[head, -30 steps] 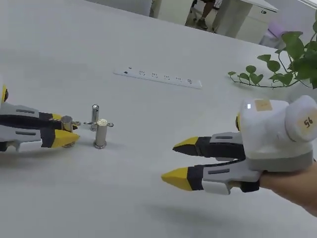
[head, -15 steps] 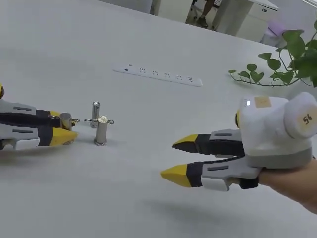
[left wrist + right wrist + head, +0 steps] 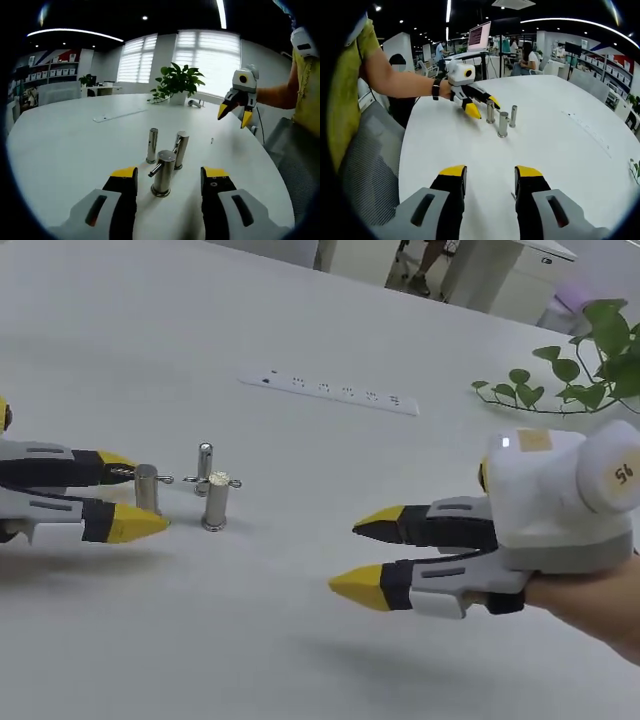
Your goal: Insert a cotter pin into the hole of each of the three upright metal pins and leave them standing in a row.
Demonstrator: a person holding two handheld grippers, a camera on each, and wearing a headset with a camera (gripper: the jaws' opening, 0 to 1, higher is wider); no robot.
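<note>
In the head view your left gripper (image 3: 130, 493) holds its jaws spread either side of the leftmost pin (image 3: 147, 488) of three upright metal pins (image 3: 216, 502). They stand well in from the desk (image 3: 300, 640) edges, short of a white power strip (image 3: 330, 392). Your right gripper (image 3: 358, 557) hovers spread and empty, and its sticker (image 3: 625, 475) reads roughly "95". In the left gripper view, gaps show on both sides of that pin, with a cotter pin (image 3: 155, 170) poking from it. In the right gripper view, your parted jaws frame bare desk, with the pins beyond.
</note>
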